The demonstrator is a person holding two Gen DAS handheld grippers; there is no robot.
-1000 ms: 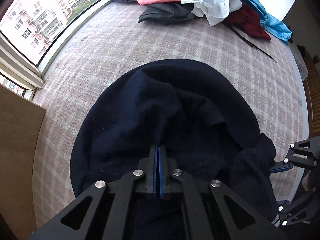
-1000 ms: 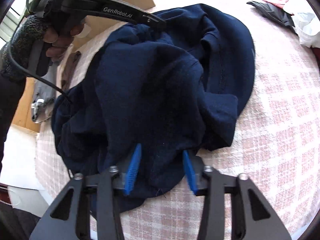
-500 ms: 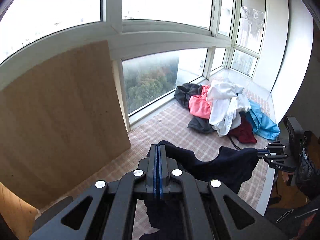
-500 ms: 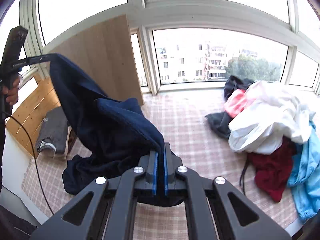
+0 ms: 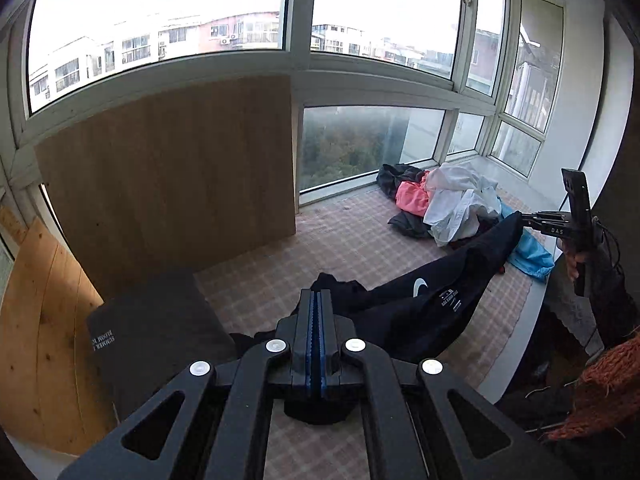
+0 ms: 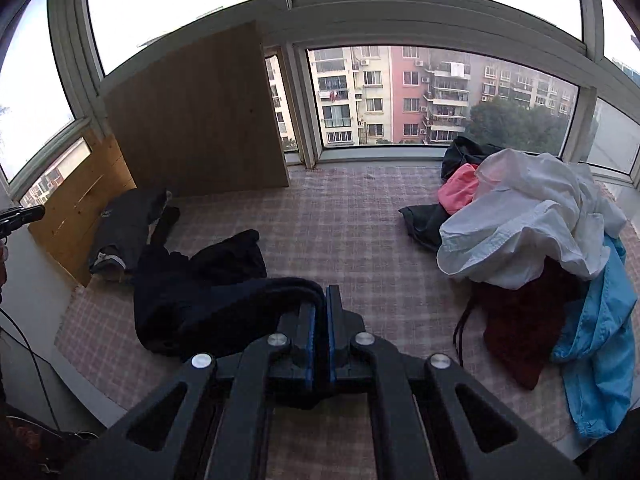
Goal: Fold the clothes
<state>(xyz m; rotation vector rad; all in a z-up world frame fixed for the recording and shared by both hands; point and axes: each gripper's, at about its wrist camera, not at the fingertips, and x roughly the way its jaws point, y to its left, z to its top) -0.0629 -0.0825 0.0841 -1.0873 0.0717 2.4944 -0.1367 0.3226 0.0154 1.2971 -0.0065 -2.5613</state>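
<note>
Now we hold the navy top [image 5: 424,304] stretched between both grippers, above the checked mat [image 6: 340,216], probably to spread it flat before folding. Left gripper [image 5: 315,320] and right gripper [image 6: 322,320] have their jaws clamped on its fabric. Its neck label is unreadable; the folded garment [image 5: 156,328] reads "SUMMER".

Left hand-held gripper [image 5: 318,312] and right hand-held gripper [image 6: 323,312], both clamped tight, raised apart above the bed [image 6: 352,220].

dark navy garment [image 5: 424,308] stretched in the air, lower part bunched on checked mat [image 6: 360,232]
</note>
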